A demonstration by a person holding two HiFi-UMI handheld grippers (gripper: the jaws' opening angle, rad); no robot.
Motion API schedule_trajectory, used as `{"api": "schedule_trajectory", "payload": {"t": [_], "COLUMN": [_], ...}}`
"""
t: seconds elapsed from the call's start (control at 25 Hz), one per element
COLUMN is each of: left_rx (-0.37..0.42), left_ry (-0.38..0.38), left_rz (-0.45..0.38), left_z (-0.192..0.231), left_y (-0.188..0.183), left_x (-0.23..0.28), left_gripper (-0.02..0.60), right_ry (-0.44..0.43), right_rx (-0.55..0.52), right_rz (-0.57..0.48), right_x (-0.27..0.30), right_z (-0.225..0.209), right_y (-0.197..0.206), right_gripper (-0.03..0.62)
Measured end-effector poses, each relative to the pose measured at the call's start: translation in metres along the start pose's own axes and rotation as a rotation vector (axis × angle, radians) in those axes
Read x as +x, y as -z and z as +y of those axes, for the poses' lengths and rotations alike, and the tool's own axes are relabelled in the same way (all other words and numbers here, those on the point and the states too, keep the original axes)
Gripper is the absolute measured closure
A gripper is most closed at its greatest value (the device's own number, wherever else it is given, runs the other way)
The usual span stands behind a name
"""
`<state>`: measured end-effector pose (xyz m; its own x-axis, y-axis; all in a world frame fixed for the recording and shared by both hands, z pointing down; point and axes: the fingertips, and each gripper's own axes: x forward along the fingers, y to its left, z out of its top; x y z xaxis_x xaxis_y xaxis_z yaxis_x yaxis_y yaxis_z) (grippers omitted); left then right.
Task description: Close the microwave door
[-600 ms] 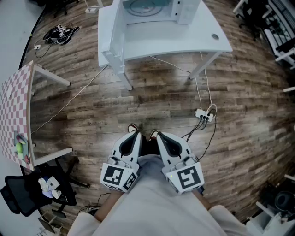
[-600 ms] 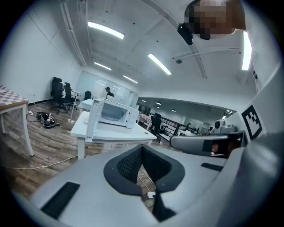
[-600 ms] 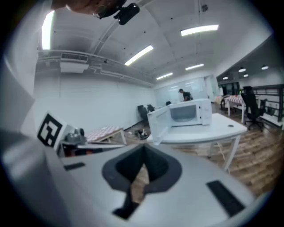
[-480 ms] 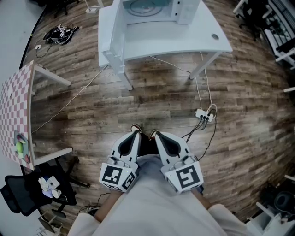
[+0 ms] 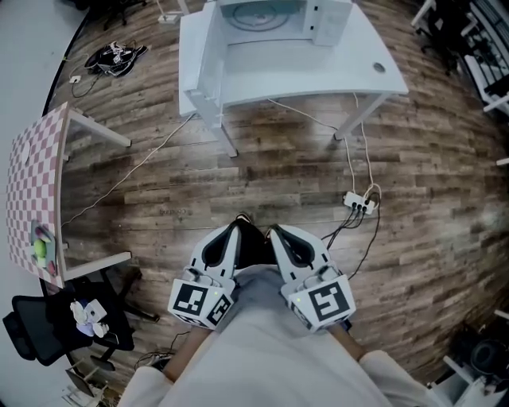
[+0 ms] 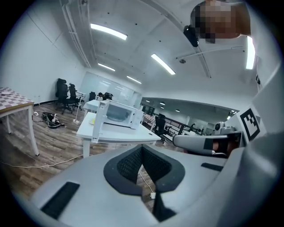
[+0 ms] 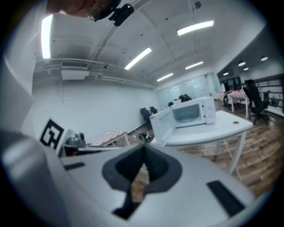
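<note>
A white microwave stands on a white table at the top of the head view, several steps away across the wooden floor. Its door hangs open to the left in the right gripper view. The microwave also shows small in the left gripper view. My left gripper and right gripper are held close to the body, side by side, far from the microwave. Both have their jaws together with nothing between them.
A pink checkered table stands at the left. A black office chair sits at the lower left. A power strip with cables lies on the floor to the right. White cables run from the white table across the floor.
The view has shifted slightly forward toward the white table. Both grippers stay shut and close to the body.
</note>
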<state>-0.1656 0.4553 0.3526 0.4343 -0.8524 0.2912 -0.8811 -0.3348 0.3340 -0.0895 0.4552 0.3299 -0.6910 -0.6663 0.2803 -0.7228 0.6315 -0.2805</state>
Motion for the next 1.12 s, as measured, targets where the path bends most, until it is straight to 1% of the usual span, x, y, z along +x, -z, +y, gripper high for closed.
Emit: {"api": "schedule_trajectory", "payload": {"t": [0.16,0.24,0.36,0.48,0.68,0.88,1.12], "left_rx": [-0.001,0.008,0.011,-0.005,-0.036,-0.057,-0.083], "left_ry": [-0.026,-0.024,-0.012,-0.009,-0.023,-0.014,-0.034], "left_rz": [-0.020,-0.025,-0.030,-0.032,-0.059,-0.059,-0.064], "left_z": [0.012,0.013,0.014,0.021,0.043,0.056,0.076], "left_y": [-0.012,-0.016,-0.023,-0.029,-0.046,-0.059,-0.074], "left_x": [0.000,0.003,0.012,0.018,0.033,0.052,0.077], "left_gripper": [0.565,0.565,0.565,0.565,0.565,0.565,0.565], "right_ry": [-0.028,-0.044,-0.045,-0.045,-0.067,-0.099,-0.130], "right_rx": [0.028,0.026,0.018,0.013,-0.030,-0.034,-0.027], "right_rz": [-0.027,-0.029,-0.029,-0.021,-0.008,0.010,0.022], "right_x": [0.007,0.010,0.016,0.023,0.042,0.069,0.103], "right_z": [-0.002,-0.003,-0.006,-0.009,-0.017,-0.021,-0.035], "right_y": [-0.010,-0.013,-0.016,-0.019,-0.027,-0.036,-0.050], "right_gripper": [0.572,0.572,0.572,0.572,0.572,0.572,0.572]}}
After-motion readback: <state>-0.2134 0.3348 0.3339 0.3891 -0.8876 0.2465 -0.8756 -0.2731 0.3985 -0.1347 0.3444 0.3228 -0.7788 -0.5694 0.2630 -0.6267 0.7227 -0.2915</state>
